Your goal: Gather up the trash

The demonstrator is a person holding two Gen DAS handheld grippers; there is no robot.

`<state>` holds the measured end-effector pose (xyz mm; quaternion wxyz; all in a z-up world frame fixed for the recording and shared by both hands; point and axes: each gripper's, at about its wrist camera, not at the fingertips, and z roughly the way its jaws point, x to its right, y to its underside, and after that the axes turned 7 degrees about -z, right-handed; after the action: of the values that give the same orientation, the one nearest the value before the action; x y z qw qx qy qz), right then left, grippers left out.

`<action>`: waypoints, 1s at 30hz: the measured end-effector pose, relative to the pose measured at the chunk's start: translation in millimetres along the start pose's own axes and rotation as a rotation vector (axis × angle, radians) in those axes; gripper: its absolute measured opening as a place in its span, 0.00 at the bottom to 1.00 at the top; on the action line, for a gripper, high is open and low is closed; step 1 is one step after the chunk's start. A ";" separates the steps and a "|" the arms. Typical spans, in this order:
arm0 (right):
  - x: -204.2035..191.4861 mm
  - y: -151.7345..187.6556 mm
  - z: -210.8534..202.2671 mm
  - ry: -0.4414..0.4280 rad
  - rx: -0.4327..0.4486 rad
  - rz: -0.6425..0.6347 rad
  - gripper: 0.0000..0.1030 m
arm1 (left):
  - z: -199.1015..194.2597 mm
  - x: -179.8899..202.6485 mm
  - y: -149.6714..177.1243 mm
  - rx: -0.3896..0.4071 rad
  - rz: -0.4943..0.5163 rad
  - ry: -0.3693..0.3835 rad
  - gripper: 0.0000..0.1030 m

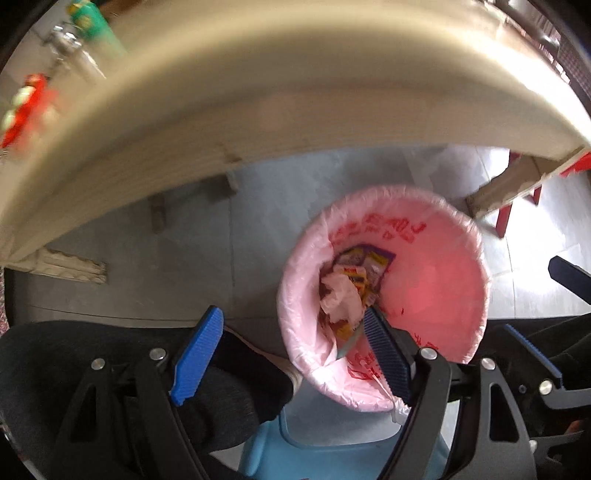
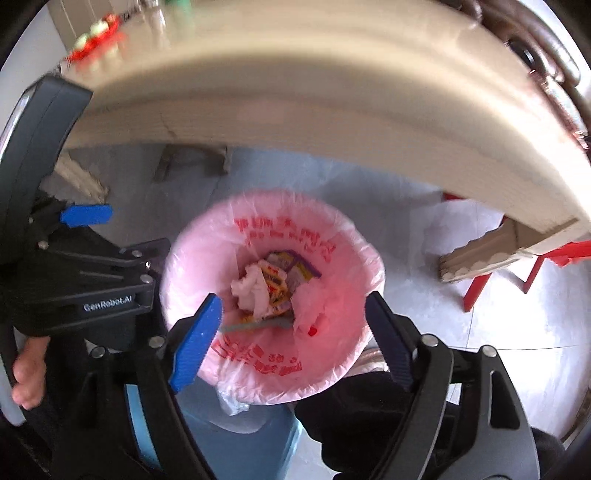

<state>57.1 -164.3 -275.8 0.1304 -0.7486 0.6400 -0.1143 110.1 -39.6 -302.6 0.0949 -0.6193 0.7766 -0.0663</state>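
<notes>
Right wrist view is looking straight down into the trash bin (image 2: 273, 295), lined with a pink bag (image 2: 280, 229) with red print, sitting on the floor just under the edge of the tabletop (image 2: 314, 92). The right tongs (image 2: 291, 332) are hanging over the bin mouth with their blue pads spread wide apart and nothing between them. Down in the bag there's a crumpled tissue (image 2: 251, 288), some yellow and purple wrappers (image 2: 291, 273), and a thin greyish stick-like thing (image 2: 255, 325) I can't really identify. From the left wrist view, the left tongs (image 1: 291, 354) are wide apart and empty too, one pad sitting over the bin rim and the other off to the side over a dark trouser leg (image 1: 229, 387). Both pictures are blurry, so the hands are probably moving. More stuff is sitting up on the tabletop, a red packet (image 1: 26, 107) and a green bottle (image 1: 92, 22), so I'm guessing collecting isn't finished. What could go wrong: the tongs are crowding each other right at the bin, so a careless swing could snag the loose bag edge and drag it off the rim, or knock the bin over. Coming up fast could also bump the tabletop edge.
</notes>
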 end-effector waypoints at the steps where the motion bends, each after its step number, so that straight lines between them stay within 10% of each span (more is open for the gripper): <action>1: -1.1 -0.6 -9.7 0.006 0.020 0.009 0.76 | -14.6 -2.6 2.3 0.029 -0.013 0.001 0.75; 30: -21.0 40.7 -277.3 0.260 0.578 0.077 0.90 | -315.0 -15.9 71.9 0.644 -0.146 0.058 0.93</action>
<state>-77.6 -163.1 -29.1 0.2589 -0.6349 0.6204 -0.3809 -27.1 -12.6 -10.8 0.2588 -0.6092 0.6717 -0.3327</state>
